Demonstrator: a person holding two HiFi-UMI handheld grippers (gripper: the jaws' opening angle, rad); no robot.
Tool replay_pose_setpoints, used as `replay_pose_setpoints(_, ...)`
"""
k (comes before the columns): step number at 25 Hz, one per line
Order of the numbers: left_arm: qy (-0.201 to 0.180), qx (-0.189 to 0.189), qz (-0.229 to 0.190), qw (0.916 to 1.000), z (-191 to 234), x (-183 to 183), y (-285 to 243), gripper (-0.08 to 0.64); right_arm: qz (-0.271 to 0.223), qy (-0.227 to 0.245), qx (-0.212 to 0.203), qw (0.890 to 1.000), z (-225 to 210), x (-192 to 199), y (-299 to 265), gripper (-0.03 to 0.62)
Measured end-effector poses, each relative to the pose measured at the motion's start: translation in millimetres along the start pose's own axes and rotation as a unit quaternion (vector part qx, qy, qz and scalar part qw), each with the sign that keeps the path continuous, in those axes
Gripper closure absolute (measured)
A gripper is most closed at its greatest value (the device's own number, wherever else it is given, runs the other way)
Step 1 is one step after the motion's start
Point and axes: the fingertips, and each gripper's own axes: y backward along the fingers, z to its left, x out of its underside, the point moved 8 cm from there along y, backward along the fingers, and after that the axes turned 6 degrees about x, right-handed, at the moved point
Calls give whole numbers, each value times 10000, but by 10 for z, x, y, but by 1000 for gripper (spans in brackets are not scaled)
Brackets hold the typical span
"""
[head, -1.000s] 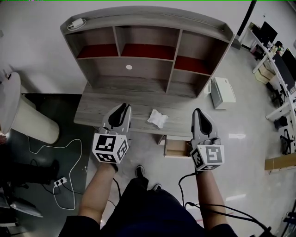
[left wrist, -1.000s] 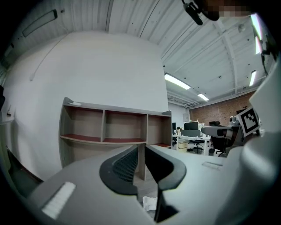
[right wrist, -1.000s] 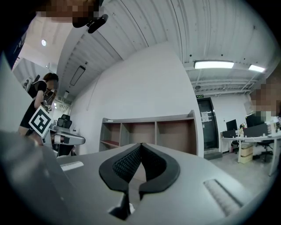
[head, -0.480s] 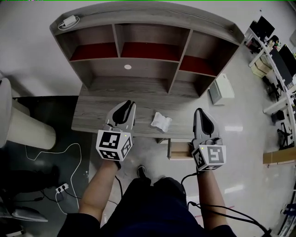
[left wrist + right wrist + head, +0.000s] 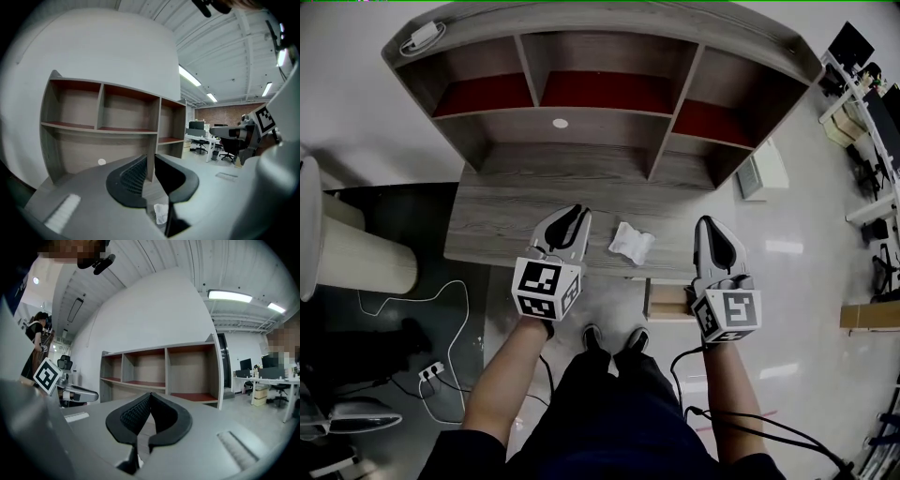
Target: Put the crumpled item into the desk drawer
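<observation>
A crumpled white item [image 5: 632,242] lies near the front edge of the grey wooden desk [image 5: 506,225]. In the left gripper view the crumpled item [image 5: 161,213] shows low between the jaws. My left gripper [image 5: 573,214] hovers over the desk just left of it, its jaws a narrow gap apart and empty. My right gripper [image 5: 711,225] hangs to the item's right, above the desk's front right corner, shut on nothing. Below that edge a desk drawer [image 5: 650,300] stands pulled partly out, mostly hidden by the right gripper.
A three-bay hutch [image 5: 600,94] with red shelf boards rises at the desk's back, with a white adapter [image 5: 422,36] on top. A pale round column [image 5: 347,258] and floor cables [image 5: 431,370] are at the left. A white box [image 5: 764,169] sits on the floor at the right.
The view has closed in on the desk. My left gripper has shifted right, nearer the crumpled item. The right gripper has held its place over the drawer, and the item has not moved.
</observation>
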Motion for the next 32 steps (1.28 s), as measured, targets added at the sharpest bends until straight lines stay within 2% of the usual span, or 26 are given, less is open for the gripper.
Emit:
replay_pose_setpoints(6,-58,236,579,9980,-6,365,-455,506,232,-151,53,9996,-181,217,-175,586)
replay_pose_setpoints(13,-190,581,1451,9875,-87,989,-967,504,496,-314,280,9979,-451,496,-214,586)
replay_pose_setpoints(16,-211,834,1913,9777,-173,1287,-1121,503,618,-374,370,9967,-565,592,-196,586)
replay_pose_setpoints(20,-284,1135,2538,9601,-306,1673,-1259,502,749,-457,435,9952,-687,705,-159,586)
replay_pose_setpoints(27,-329,1330,3496,9268,-342,2218,-1377,448,922,-539,507,9930,-767,849,-124,586)
replay_pose_setpoints(29,-397,1349,3639,9208,-380,2249,-1379,448,976,-552,528,9923,-782,876,-106,586)
replay_pose_setpoints(32,-514,1327,3706,9178,-435,2273,-1398,449,997,-596,581,9915,-801,929,-59,586)
